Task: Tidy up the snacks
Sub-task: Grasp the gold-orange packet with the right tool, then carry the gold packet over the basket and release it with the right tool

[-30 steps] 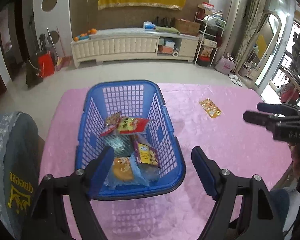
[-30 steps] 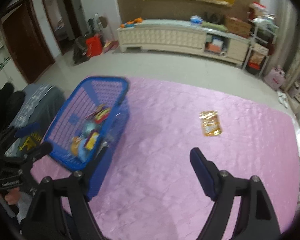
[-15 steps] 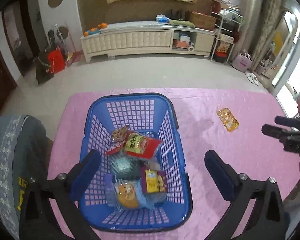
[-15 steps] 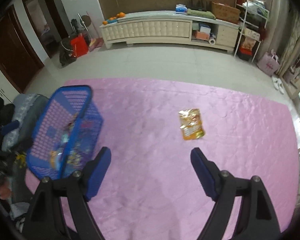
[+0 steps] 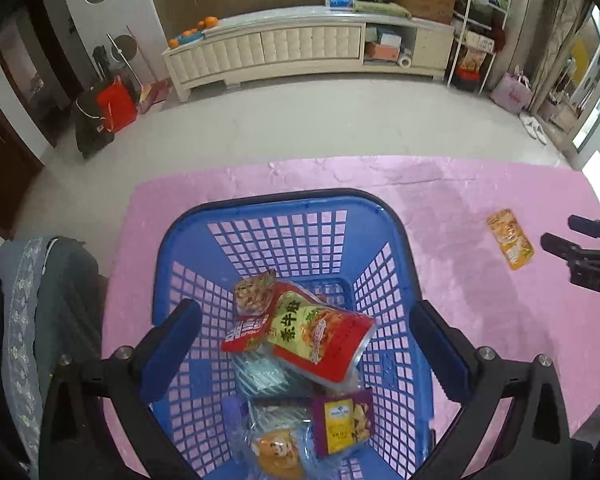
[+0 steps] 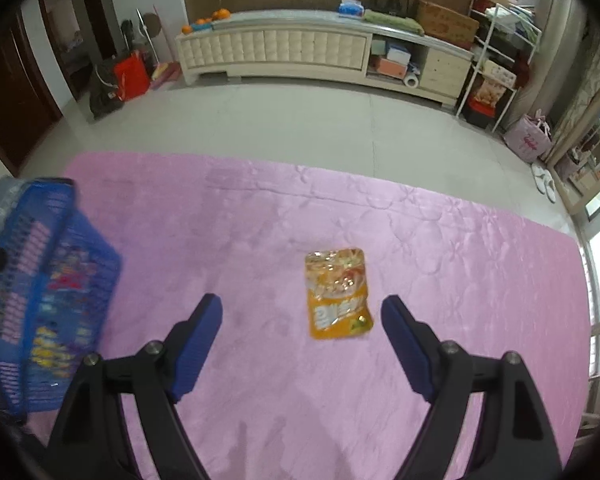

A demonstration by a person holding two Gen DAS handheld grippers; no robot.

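— Where is the left gripper (image 5: pixel 300 344) now, and what are its jaws doing?

— It is hanging over the blue basket (image 5: pixel 284 208), which is standing on the pink cloth (image 5: pixel 480 312). The jaws are spread wide, one finger at each side wall of the basket, and they are gripping nothing. Inside the basket several snack packs are lying in a pile: a red and yellow bag (image 5: pixel 320 336) on top, a small purple and yellow pack (image 5: pixel 342 424) closer to the camera.

— And the right gripper (image 6: pixel 302 320)?

— It is also released and is holding nothing. It is pointing down at the cloth. One orange snack packet (image 6: pixel 338 294) is lying flat there, alone, a little beyond the fingertips and nearer to the right finger, well apart from the basket.

— Is it touching the packet?

— No, they are apart.
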